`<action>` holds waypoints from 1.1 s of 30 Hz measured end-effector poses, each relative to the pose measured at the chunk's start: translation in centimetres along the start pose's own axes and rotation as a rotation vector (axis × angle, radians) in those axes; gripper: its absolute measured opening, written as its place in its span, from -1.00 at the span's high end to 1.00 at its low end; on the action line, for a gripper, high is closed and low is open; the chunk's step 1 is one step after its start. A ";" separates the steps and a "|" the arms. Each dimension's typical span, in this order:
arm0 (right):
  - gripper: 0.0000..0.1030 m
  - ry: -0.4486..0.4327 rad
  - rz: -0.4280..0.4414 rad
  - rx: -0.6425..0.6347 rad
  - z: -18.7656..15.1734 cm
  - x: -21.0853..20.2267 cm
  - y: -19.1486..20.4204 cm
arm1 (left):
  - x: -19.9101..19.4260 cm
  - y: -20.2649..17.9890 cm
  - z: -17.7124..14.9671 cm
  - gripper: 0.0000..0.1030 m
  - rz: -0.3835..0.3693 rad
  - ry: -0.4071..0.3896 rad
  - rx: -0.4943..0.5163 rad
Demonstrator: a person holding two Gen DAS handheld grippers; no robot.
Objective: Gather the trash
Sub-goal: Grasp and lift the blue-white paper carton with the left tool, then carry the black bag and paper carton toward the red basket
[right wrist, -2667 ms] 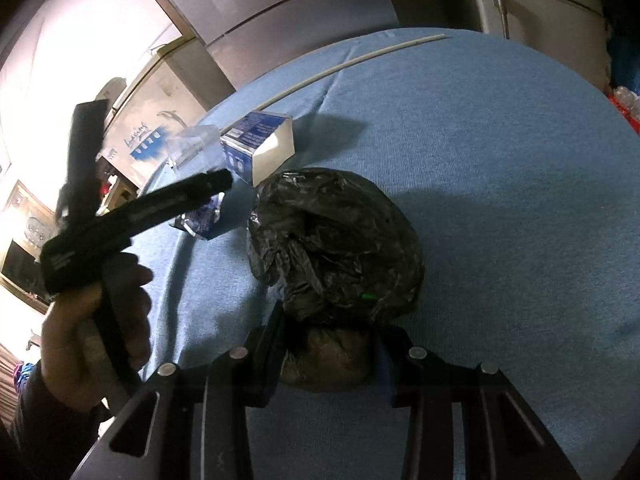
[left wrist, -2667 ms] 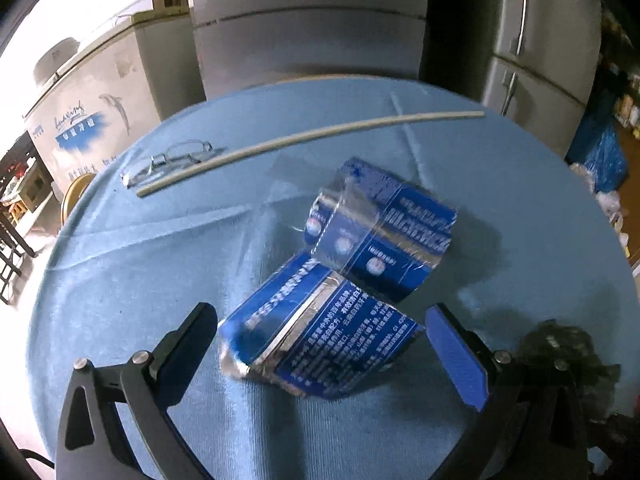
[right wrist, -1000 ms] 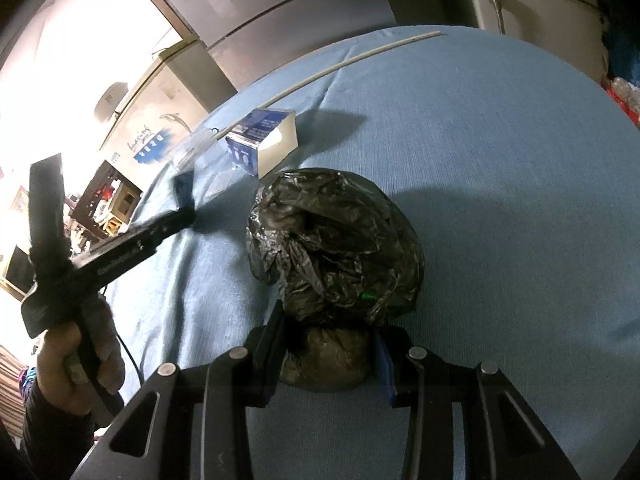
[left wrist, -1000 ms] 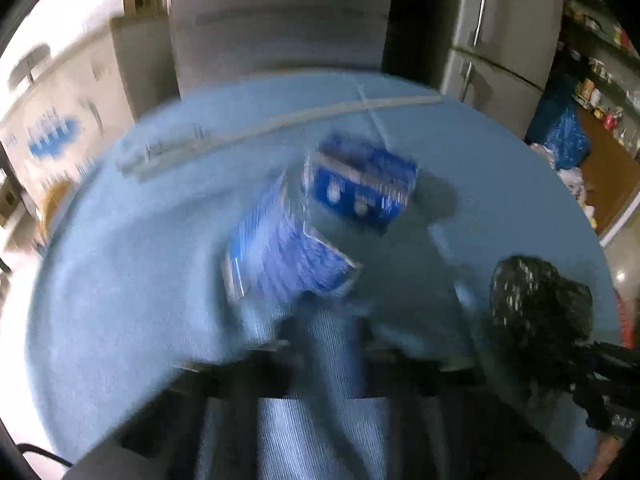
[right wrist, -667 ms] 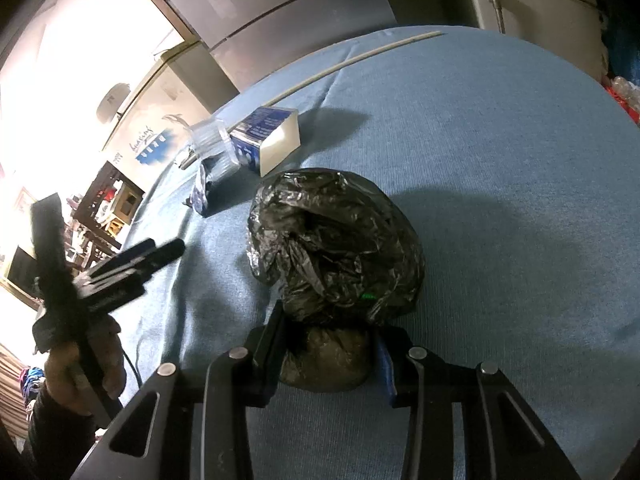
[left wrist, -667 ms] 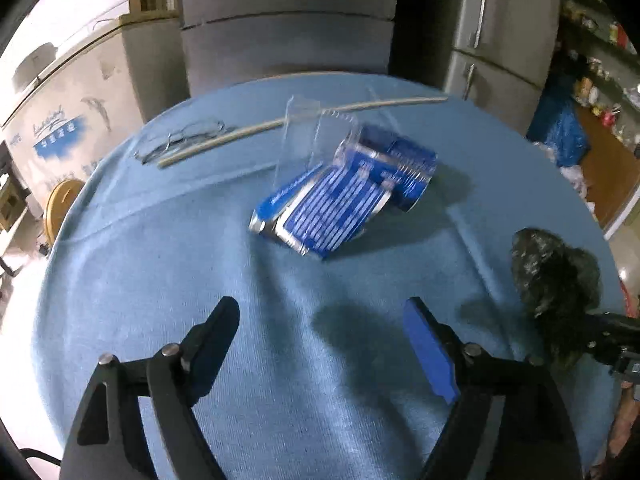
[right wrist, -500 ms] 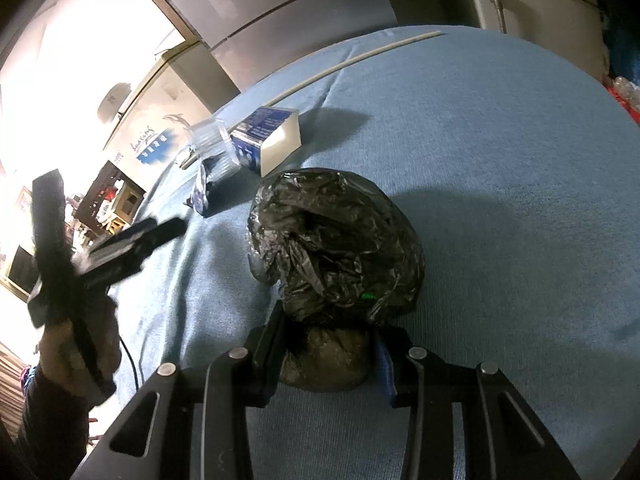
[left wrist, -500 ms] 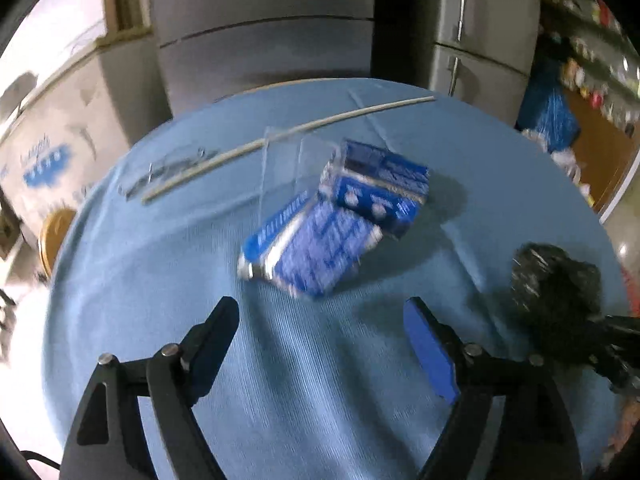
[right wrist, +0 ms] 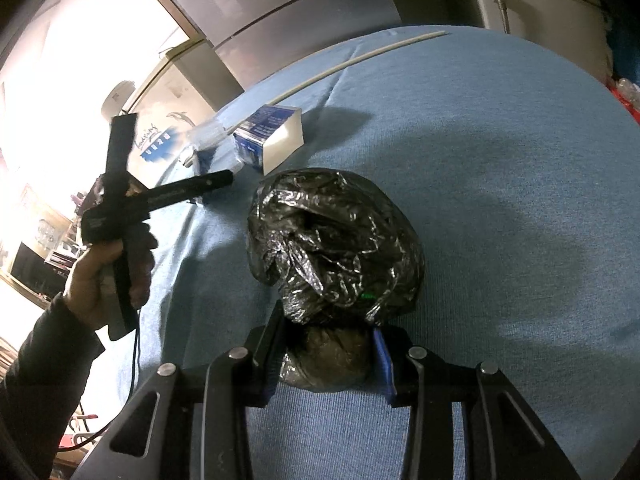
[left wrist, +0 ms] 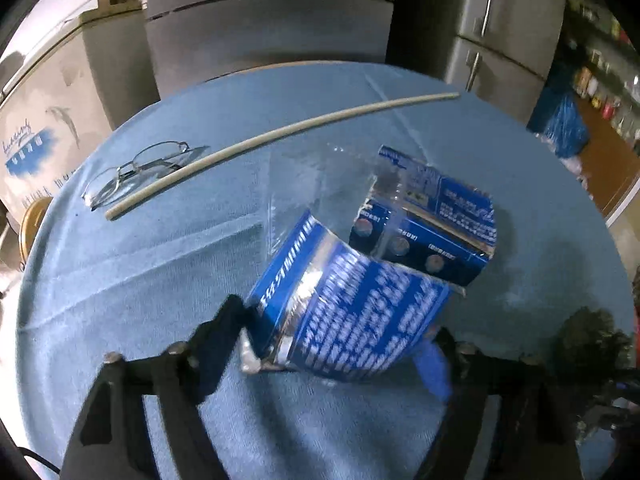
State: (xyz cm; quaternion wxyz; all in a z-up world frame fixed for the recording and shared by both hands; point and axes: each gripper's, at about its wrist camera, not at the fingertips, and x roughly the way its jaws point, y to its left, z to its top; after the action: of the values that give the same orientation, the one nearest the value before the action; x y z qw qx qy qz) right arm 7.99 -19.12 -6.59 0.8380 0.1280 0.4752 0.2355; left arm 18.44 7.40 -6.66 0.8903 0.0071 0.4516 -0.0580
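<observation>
A flattened blue carton (left wrist: 352, 320) lies on the round blue-clothed table (left wrist: 120, 280). My left gripper (left wrist: 332, 340) straddles it with its jaws closing, and both pads touch the carton's side edges. A second blue box (left wrist: 432, 232) stands right behind it, with clear plastic wrap (left wrist: 304, 184) beside it. The right wrist view shows the left gripper (right wrist: 200, 184) in a person's hand (right wrist: 104, 276), reaching toward that box (right wrist: 272, 140). My right gripper (right wrist: 328, 344) is shut on the neck of a crumpled black plastic bag (right wrist: 336, 240), which rests on the cloth.
A pair of glasses (left wrist: 136, 172) and a long pale stick (left wrist: 280, 136) lie at the table's far side. Grey fridges (left wrist: 272, 32) and a white chest freezer (left wrist: 40, 120) stand behind the table. The black bag (left wrist: 592, 340) sits at the right.
My left gripper moved forward over the cloth up to the flattened carton, and its wide-open jaws narrowed around it. The right gripper and the bag stayed still.
</observation>
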 end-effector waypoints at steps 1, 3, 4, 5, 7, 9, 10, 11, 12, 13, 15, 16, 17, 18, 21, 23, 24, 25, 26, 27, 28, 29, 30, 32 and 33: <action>0.21 0.000 -0.001 0.001 0.0 0.0 0.0 | -0.3 0.3 -0.1 -0.07 0.006 -0.001 -0.007; 0.21 -0.001 -0.001 0.003 -0.1 0.0 0.0 | -0.7 1.1 -0.5 0.57 -0.033 0.025 -0.050; 0.21 -0.002 -0.001 0.003 -0.2 0.0 0.1 | -0.9 1.5 -1.0 0.57 -0.052 0.029 -0.074; 0.21 -0.002 -0.002 0.002 -0.2 -0.1 0.1 | -1.1 1.6 -1.5 0.57 -0.050 0.019 -0.078; 0.21 -0.001 -0.005 -0.002 -0.3 -0.1 0.1 | -1.5 1.7 -2.3 0.56 -0.046 0.014 -0.081; 0.21 0.001 -0.006 -0.004 -0.2 -0.1 0.1 | -1.8 2.0 -2.6 0.56 -0.049 0.011 -0.093; 0.21 0.002 -0.008 -0.005 -0.2 -0.1 0.1 | -2.0 2.0 -2.7 0.57 -0.057 0.013 -0.100; 0.21 0.002 -0.009 -0.005 -0.2 -0.1 0.1 | -2.2 2.1 -3.1 0.57 -0.070 0.016 -0.107; 0.21 0.002 -0.010 -0.004 -0.2 -0.1 0.1 | -2.6 2.1 -3.5 0.57 -0.079 0.016 -0.111; 0.21 0.002 -0.010 -0.003 -0.2 -0.1 0.0 | -2.9 2.1 -3.7 0.57 -0.077 0.012 -0.109; 0.21 0.001 -0.012 -0.001 -0.1 0.0 0.1 | -3.9 1.9 -4.2 0.57 -0.085 0.000 -0.108; 0.21 0.000 -0.014 -0.001 -0.1 0.1 0.1 | -4.3 1.5 -4.5 0.57 -0.091 -0.005 -0.109; 0.21 0.000 -0.015 0.000 -0.1 0.1 0.2 | -4.6 1.1 -4.7 0.57 -0.091 -0.012 -0.106; 0.21 0.001 -0.014 0.001 -0.1 0.2 0.2 | -5.2 0.8 -5.1 0.57 -0.093 -0.021 -0.102; 0.21 0.002 -0.009 0.001 -0.2 0.1 0.3 | -6.2 -0.6 -5.9 0.57 -0.094 -0.025 -0.096; 0.21 -0.005 -0.008 -0.005 -0.4 -0.2 0.6 | -6.8 -1.4 -6.6 0.57 -0.088 -0.022 -0.096; 0.21 -0.008 -0.005 -0.008 -0.5 -0.5 0.6 | -7.0 -1.9 -6.9 0.57 -0.078 -0.015 -0.098; 0.21 -0.012 -0.005 -0.011 -0.6 -0.7 0.7 | -6.9 -2.3 -7.1 0.57 -0.069 -0.005 -0.100; 0.21 -0.018 -0.005 -0.014 -0.8 -1.1 0.7 | -6.9 -2.8 -7.2 0.57 -0.058 0.007 -0.105; 0.21 -0.024 -0.003 -0.012 -1.0 -1.5 0.7 | -6.9 -3.3 -7.5 0.57 -0.047 0.019 -0.110; 0.21 -0.029 -0.002 -0.009 -1.1 -1.9 0.6 | -6.9 -4.1 -7.8 0.57 -0.039 0.035 -0.110; 0.21 -0.036 -0.003 -0.005 -1.3 -2.4 0.4 | -7.0 -4.8 -8.1 0.57 -0.034 0.043 -0.103; 0.21 -0.042 -0.003 0.000 -1.5 -2.8 0.2 | -7.0 -5.4 -8.2 0.57 -0.030 0.047 -0.096; 0.21 -0.052 -0.008 0.012 -1.9 -3.6 -0.3 | -7.4 -7.2 -8.7 0.57 -0.022 0.055 -0.070; 0.21 -0.057 -0.011 0.020 -2.2 -4.0 -0.6 | -7.5 -7.8 -8.8 0.57 -0.022 0.057 -0.060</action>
State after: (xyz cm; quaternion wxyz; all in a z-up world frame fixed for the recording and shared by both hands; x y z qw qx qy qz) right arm 4.54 -21.72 -4.99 0.8511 0.1404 0.4542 0.2227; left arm 6.18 0.93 -5.53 0.8761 -0.0231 0.4785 -0.0538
